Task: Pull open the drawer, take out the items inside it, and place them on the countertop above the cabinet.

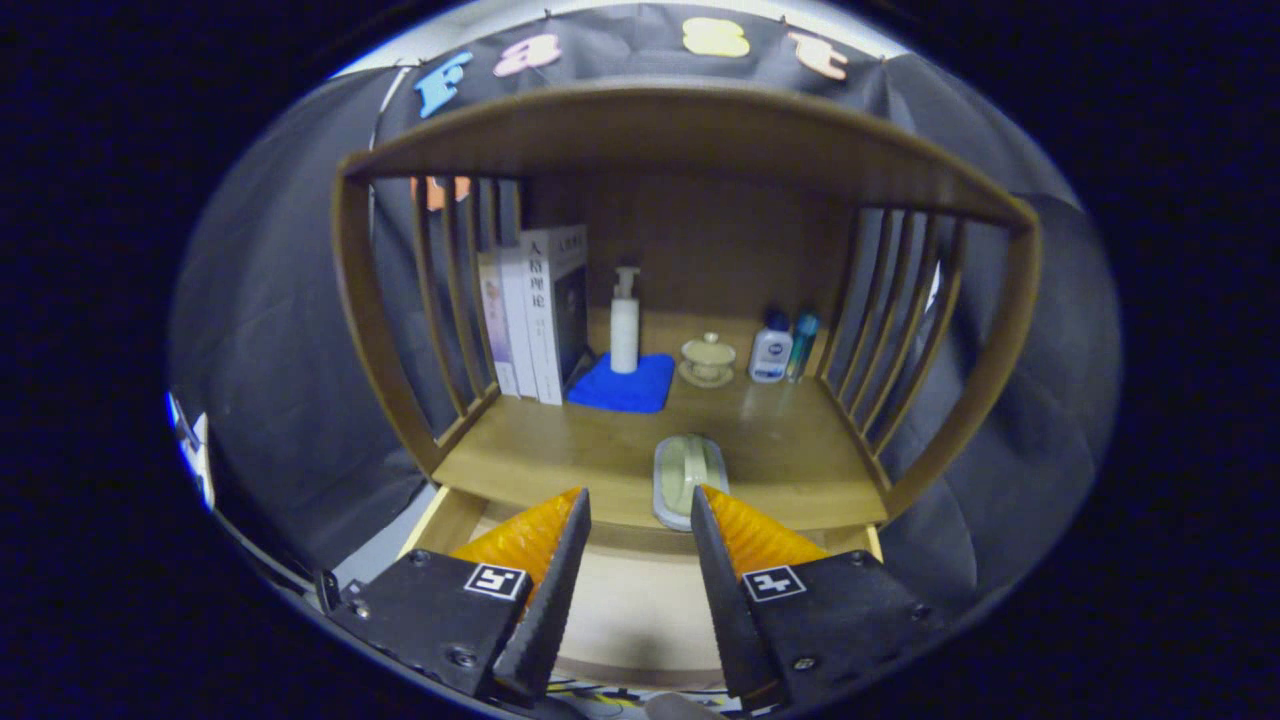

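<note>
Risk at this stage centres on the pale green oblong dish-like item with a raised ridge on top [688, 480], which rests on the brown wooden countertop [780, 450] right at its front lip, just ahead of the orange-and-black two-finger gripper [638, 520]; one end appears to overhang the edge slightly, so a nudge from a finger could tip it back into the light wooden drawer [640, 600] standing open below. Jaws are spread wide and grip nothing, the drawer floor showing bare between them. Judged from this, the item is already placed and the remaining concern is clearance. Room is limited: slatted wooden side rails [900, 330] close both flanks and a curved top board [680, 130] caps the bay. Further back stand upright white books [530, 310], a white pump bottle [625, 325] on a blue cloth [625, 385], a small lidded cup [708, 358] and two small bottles [782, 348], all well apart from the fingers. Straight rearward motion offers the only free path.
</note>
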Demonstrator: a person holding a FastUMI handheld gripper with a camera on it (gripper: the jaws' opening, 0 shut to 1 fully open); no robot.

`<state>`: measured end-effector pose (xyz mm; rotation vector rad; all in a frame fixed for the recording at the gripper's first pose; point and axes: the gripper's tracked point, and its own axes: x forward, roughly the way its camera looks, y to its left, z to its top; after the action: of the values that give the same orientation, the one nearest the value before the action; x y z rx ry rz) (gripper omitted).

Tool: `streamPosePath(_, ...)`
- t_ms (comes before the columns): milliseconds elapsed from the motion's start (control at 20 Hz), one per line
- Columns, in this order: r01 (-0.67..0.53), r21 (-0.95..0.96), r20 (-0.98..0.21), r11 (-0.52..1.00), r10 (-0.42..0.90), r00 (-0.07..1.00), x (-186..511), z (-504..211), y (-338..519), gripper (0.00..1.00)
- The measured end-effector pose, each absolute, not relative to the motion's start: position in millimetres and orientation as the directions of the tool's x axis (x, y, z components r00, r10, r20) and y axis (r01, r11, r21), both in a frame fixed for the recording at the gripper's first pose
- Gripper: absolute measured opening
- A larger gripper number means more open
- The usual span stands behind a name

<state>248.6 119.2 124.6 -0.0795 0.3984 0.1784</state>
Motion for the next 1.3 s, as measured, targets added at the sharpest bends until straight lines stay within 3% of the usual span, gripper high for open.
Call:
streamPosePath(200, -0.196, -0.033, -0.232, 0.980, 0.184, 0.955, 188, 128, 118, 1.00)
streamPosePath(400, -0.189, -0.032, -0.104, 0.981, 0.185, 0.977, 141, 117, 113, 1.00)
streamPosePath(700, -0.150, 0.011, -0.011, 0.989, 0.150, 0.989, 87, 88, 94, 1.00)
streamPosePath(1000, -0.086, -0.001, 0.007, 0.996, 0.086, 0.996, 49, 42, 69, 1.00)
streamPosePath(1300, -0.077, 0.008, -0.057, 0.997, 0.078, 0.995, 29, -22, 66, 1.00)
